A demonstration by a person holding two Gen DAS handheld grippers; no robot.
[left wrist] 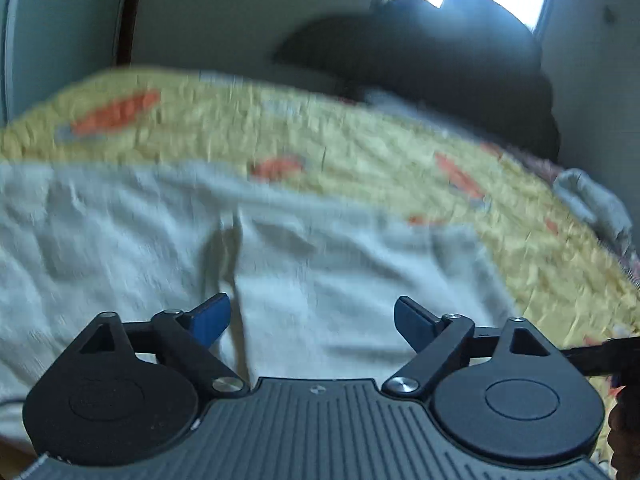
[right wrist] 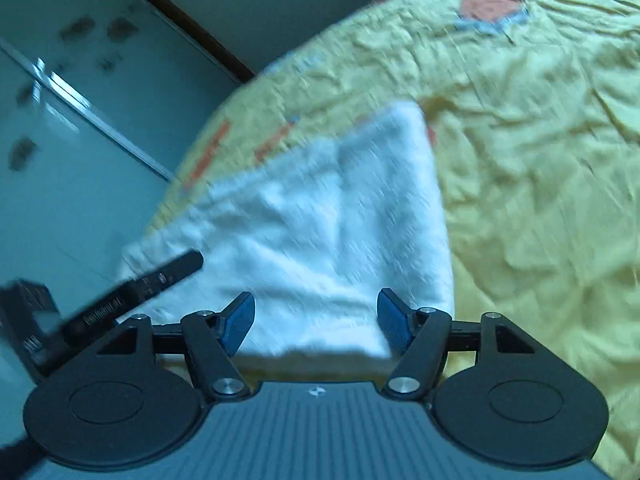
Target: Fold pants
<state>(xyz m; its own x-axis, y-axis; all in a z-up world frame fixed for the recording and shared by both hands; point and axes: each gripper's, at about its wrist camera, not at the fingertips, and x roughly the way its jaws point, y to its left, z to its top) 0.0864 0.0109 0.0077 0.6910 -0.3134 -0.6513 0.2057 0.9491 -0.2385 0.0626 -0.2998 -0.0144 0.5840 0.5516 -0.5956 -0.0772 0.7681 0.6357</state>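
Left tongs point(left wrist: 312, 322) hang wide open, blue pads point(left wrist: 210, 322) splayed apart, nothing between them, the view blurred. Right tongs point(right wrist: 316, 320) gape just as wide, pads point(right wrist: 394, 320) angled outward and gripping nothing. At the left edge of the right view, part of the other gripper's black body point(right wrist: 136, 296) juts in, tilted.

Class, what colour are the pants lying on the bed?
White; the pants show best in the right wrist view, on the yellow bedspread.
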